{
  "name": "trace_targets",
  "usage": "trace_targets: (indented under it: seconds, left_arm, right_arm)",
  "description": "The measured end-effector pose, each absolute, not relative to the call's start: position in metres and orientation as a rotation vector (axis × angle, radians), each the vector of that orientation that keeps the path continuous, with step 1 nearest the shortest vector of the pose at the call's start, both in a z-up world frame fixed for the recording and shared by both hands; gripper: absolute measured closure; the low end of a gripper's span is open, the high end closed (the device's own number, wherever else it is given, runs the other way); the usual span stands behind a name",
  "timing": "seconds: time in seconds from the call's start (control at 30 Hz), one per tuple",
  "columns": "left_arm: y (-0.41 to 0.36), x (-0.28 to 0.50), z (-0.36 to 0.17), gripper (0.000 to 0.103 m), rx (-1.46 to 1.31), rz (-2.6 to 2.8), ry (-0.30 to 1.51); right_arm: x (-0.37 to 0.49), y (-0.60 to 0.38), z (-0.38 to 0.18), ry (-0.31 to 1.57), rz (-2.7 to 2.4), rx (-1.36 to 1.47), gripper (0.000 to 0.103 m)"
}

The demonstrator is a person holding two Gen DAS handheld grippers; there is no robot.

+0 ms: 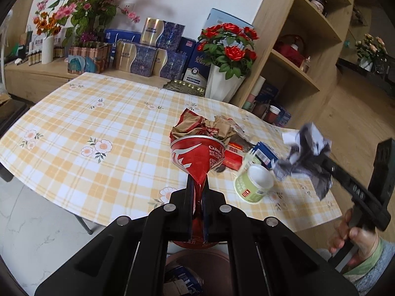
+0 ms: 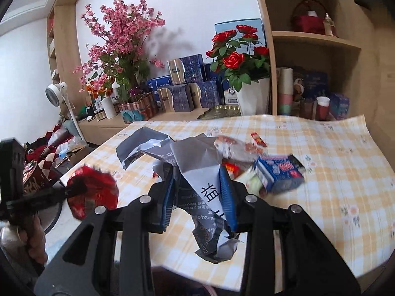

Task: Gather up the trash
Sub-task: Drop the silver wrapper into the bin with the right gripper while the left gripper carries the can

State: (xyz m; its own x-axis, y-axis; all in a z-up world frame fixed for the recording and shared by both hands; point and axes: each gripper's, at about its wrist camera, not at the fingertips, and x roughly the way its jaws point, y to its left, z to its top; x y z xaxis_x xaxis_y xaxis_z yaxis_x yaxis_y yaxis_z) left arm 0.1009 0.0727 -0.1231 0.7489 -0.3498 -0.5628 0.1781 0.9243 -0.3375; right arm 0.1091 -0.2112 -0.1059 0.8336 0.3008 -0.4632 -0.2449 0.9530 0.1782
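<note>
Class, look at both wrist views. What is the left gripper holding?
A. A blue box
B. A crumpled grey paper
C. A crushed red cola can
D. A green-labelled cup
C: the left gripper is shut on the crushed red can, pinching its flattened end; the grey paper sits in the right gripper.

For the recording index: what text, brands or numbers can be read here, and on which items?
"Coke": crushed red can held in the left gripper.
"+20,00": crumpled grey paper held in the right gripper; its other print unclear.
Green cup, blue carton, gift boxes: too blurred.
</note>
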Motion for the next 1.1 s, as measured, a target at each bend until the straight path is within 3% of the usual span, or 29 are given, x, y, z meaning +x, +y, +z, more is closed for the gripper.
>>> trace_targets:
  seconds: [0.47,1.1]
  left_arm:
    - [0.055,0.048,-0.106,0.097,-0.234,-0.329,0.659]
    - [0.050,0.029,-0.146,0.097,-0.215,-0.341,0.762]
  right_arm:
    - [0.023,-0.194,-0.163,0.658,0.378,0.093,0.066]
    - [0.028,-0.169,-0.257,0.977,0.463,0.201,0.063]
